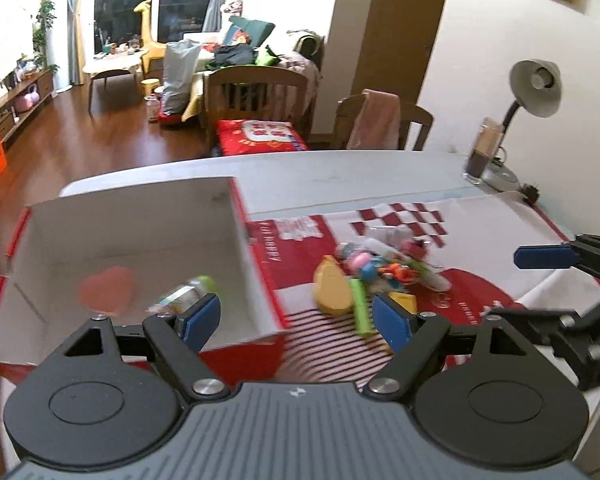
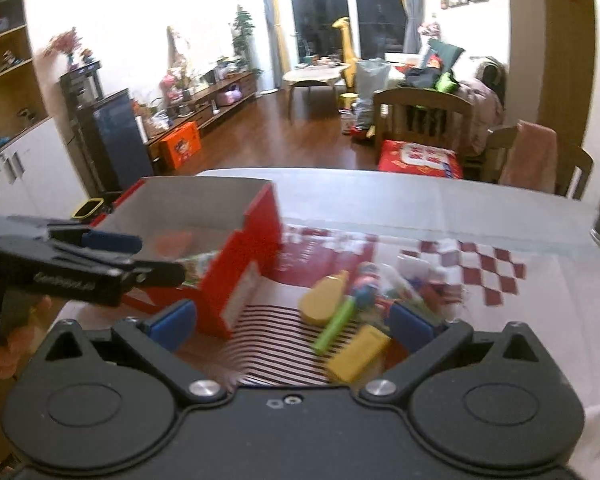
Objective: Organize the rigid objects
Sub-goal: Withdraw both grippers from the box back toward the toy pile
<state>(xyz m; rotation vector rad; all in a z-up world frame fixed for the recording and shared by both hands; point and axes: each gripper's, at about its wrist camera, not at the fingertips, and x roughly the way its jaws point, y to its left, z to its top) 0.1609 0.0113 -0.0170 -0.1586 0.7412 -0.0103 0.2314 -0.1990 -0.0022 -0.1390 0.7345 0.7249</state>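
On the desk (image 1: 380, 168), toys (image 1: 380, 272) sit heaped beside the red box (image 1: 140, 232), ready for sorting. Left hand-held gripper (image 1: 296, 320) and right hand-held gripper (image 2: 296, 324) both gape wide, empty, poised over the pile.

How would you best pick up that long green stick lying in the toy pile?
Probably across the green stick's near end, which pokes clear of the pile onto the striped mat. Come from above, fingers straddling its narrow width: it lies flat, its far end against the yellow wedge.

A red box (image 1: 260, 280) with white inside stands on a red-and-white checked cloth (image 1: 404, 220).
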